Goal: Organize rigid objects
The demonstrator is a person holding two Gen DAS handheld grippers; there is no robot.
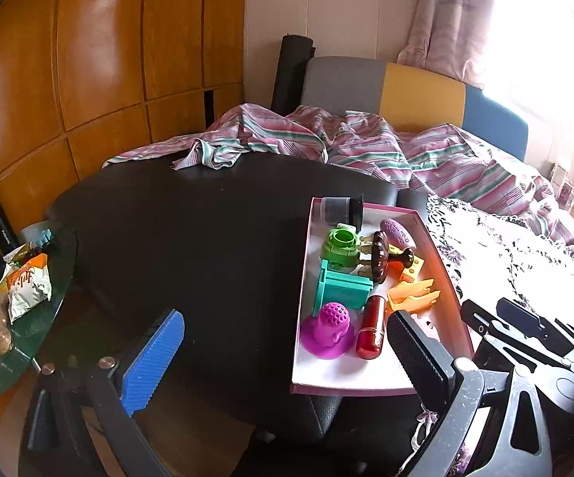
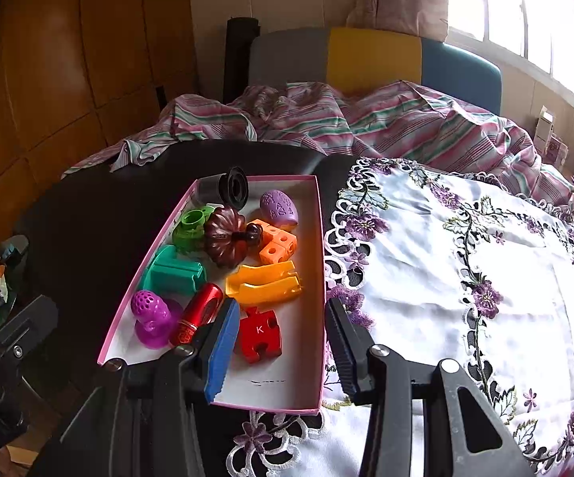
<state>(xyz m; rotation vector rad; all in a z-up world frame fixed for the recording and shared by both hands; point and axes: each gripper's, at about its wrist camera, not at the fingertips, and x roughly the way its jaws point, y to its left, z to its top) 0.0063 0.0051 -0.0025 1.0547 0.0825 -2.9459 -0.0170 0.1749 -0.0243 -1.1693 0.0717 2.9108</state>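
Note:
A pink-edged shallow box [image 2: 310, 357] [image 1: 370, 381] holds several small toys: a red puzzle piece marked K [image 2: 258, 334], a red cylinder [image 2: 201, 312] [image 1: 371, 328], a purple perforated toy [image 2: 152, 314] [image 1: 328, 330], a teal block [image 2: 173, 272] [image 1: 344, 286], an orange curved piece [image 2: 265, 282] [image 1: 412, 296], a green ring [image 2: 191, 226], a brown pumpkin shape [image 2: 225, 238]. My right gripper [image 2: 281, 346] is open and empty above the box's near end, over the puzzle piece. My left gripper [image 1: 287, 357] is open and empty over the black table, left of the box.
The black round table [image 1: 191, 238] bears a white embroidered cloth [image 2: 485, 278] on the right. A striped sheet [image 2: 366, 119] covers the sofa behind. A green side table [image 1: 28, 326] with snack bags stands at the left.

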